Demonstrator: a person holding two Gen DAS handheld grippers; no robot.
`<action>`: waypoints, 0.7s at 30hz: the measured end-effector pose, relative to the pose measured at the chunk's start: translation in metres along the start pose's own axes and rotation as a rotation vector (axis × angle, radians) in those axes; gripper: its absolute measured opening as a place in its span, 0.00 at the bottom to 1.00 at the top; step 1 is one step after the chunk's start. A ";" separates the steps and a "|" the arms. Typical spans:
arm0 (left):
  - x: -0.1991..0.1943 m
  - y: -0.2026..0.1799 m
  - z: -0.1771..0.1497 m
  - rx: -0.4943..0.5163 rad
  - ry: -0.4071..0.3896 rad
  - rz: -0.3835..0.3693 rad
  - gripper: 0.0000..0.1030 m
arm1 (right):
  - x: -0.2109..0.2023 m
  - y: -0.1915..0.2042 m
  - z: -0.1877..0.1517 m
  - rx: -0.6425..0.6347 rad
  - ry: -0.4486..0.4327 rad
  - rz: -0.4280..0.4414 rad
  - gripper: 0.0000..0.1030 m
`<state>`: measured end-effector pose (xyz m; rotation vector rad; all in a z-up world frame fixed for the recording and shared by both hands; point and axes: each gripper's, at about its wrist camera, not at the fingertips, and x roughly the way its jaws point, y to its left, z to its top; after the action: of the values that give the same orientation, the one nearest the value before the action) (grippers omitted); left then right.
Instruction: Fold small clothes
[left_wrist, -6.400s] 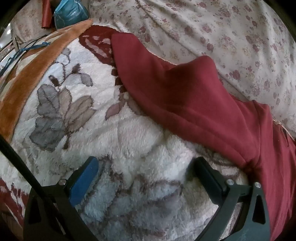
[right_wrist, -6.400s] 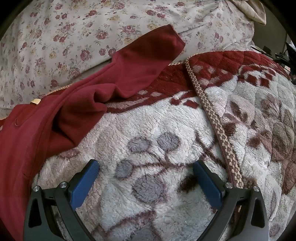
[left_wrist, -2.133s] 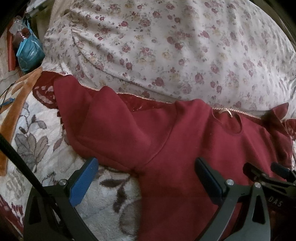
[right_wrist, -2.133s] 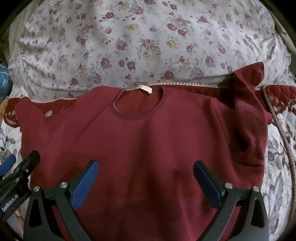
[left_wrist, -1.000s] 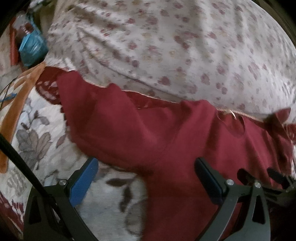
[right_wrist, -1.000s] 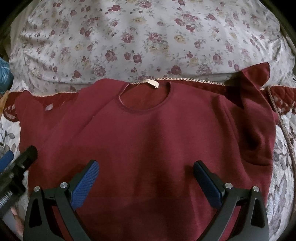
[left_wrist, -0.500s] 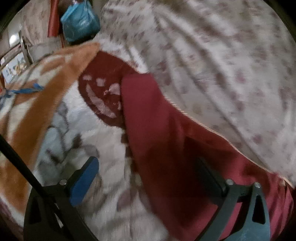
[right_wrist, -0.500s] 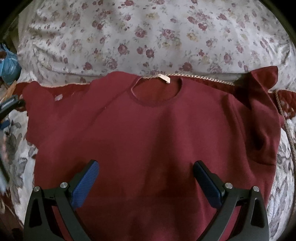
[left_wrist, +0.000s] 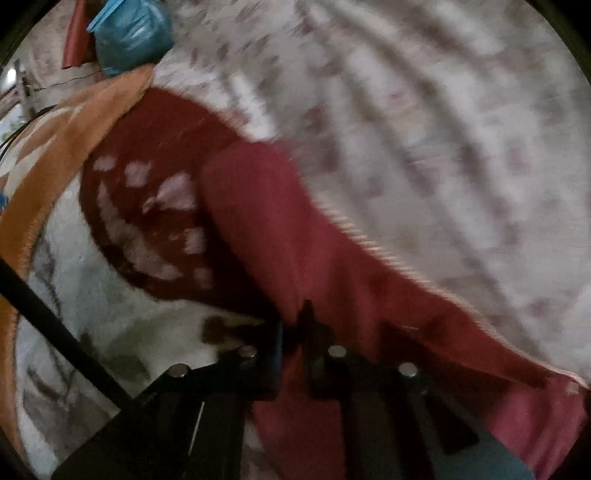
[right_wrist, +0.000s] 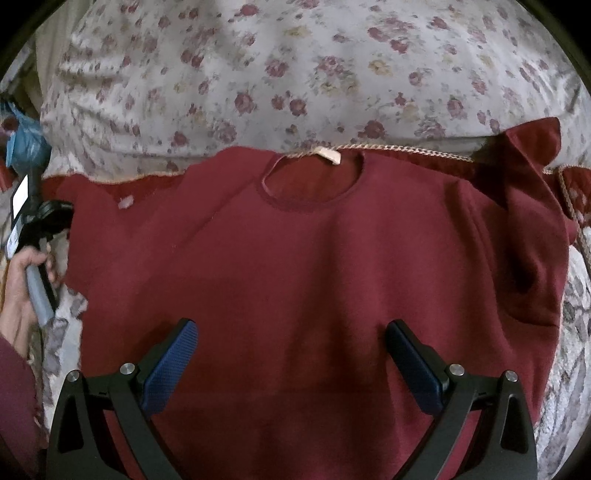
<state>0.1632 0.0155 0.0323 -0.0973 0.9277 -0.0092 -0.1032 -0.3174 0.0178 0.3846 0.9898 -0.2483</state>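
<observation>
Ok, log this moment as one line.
left tool: just closed on red sweater sleeve edge | right tool: open above sweater body | sweater: flat on blanket

A floral-print quilt (right_wrist: 314, 74) lies at the far side, a fleece blanket (left_wrist: 92, 295) underneath, a blue bag (left_wrist: 129, 33) far left.

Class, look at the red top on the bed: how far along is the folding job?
Done: the red top lies spread flat, neckline up, on the blanket. In hand: the left gripper has just closed on the edge of its left sleeve; the right gripper hangs open over the body. Left: no fold shows yet; the far sleeve is crumpled.
</observation>
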 end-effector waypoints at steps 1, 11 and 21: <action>-0.015 -0.006 -0.001 0.004 -0.009 -0.048 0.07 | -0.003 -0.004 0.000 0.016 -0.011 0.003 1.00; -0.180 -0.135 -0.060 0.234 -0.103 -0.477 0.07 | -0.044 -0.055 0.002 0.148 -0.098 -0.025 1.00; -0.158 -0.215 -0.185 0.460 0.126 -0.460 0.57 | -0.072 -0.119 -0.007 0.261 -0.110 -0.074 1.00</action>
<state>-0.0721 -0.2050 0.0667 0.1202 0.9914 -0.6585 -0.1910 -0.4198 0.0513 0.5667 0.8662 -0.4641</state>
